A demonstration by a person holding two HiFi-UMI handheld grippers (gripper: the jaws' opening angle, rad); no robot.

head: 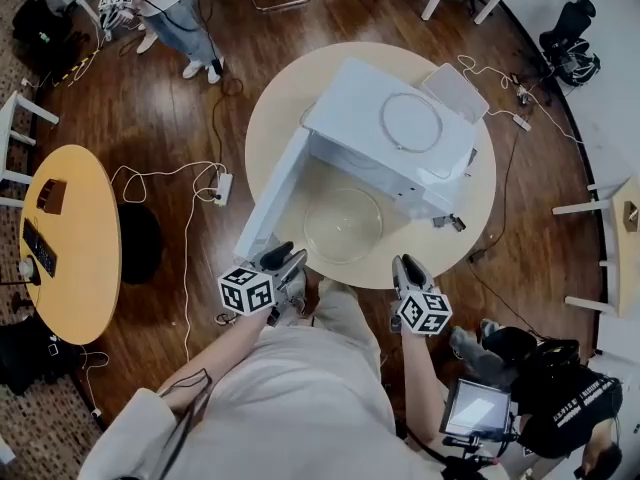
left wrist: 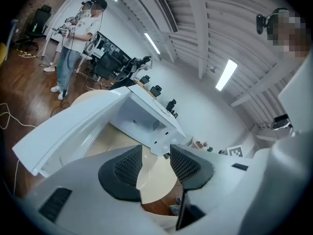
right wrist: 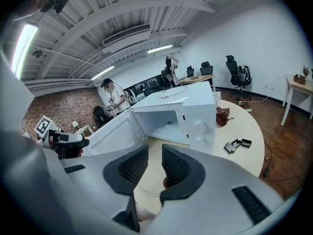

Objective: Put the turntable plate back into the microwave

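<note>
The clear glass turntable plate (head: pixel 343 224) lies on the round table (head: pixel 275 103), just in front of the white microwave (head: pixel 395 133). The microwave's door (head: pixel 272 196) hangs open to the left, and its cavity (right wrist: pixel 161 124) looks empty. My left gripper (head: pixel 288 259) hovers at the table's near edge, left of the plate, open with nothing between its pads (left wrist: pixel 128 166). My right gripper (head: pixel 408 268) is at the near edge to the plate's right, also open and empty. In the right gripper view the plate (right wrist: pixel 152 180) shows faintly through the gap between the jaws.
A thin ring (head: pixel 410 122) and a flat white pad (head: pixel 455 90) lie on top of the microwave. Small dark parts (right wrist: pixel 237 145) sit on the table to its right. Cables and a power strip (head: pixel 222 188) are on the floor. A person (head: pixel 175 13) stands far left, and another is seated with a laptop (head: pixel 478 408).
</note>
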